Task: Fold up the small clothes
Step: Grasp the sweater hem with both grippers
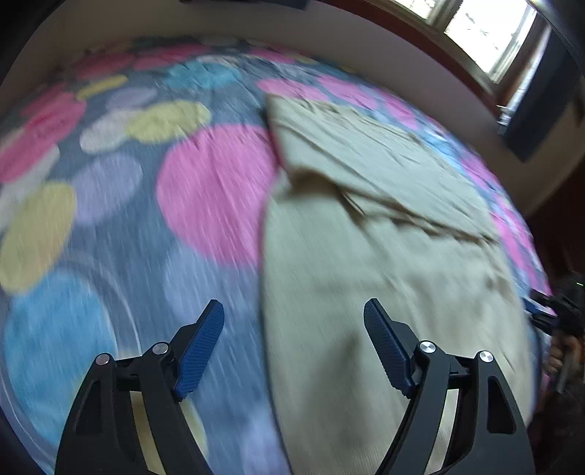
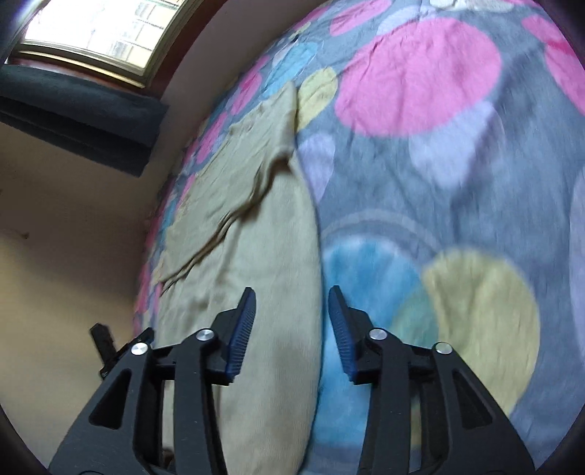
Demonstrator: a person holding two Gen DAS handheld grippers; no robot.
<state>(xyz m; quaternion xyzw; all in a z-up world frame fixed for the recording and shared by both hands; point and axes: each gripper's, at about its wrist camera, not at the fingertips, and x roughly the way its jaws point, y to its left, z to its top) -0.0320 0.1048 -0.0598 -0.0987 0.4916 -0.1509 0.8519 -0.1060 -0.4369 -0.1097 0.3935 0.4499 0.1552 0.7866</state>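
Note:
A beige garment [image 1: 365, 234] lies spread on the spotted bed cover, with one flap folded over its far part. In the left wrist view my left gripper [image 1: 294, 310] hovers open over the garment's left edge, nothing between its blue pads [image 1: 203, 347]. In the right wrist view the same garment [image 2: 256, 226] runs up the left-centre. My right gripper [image 2: 290, 303] stands open above the garment's right edge, its pads [image 2: 241, 336] apart from the cloth. Both views are motion-blurred.
The bed cover [image 1: 146, 219] is grey with pink, blue, yellow and lilac circles. A window [image 2: 109, 33] and a dark shelf or ledge [image 2: 80, 120] are on the wall beyond the bed. The other gripper and a hand [image 1: 563, 321] show at the right rim.

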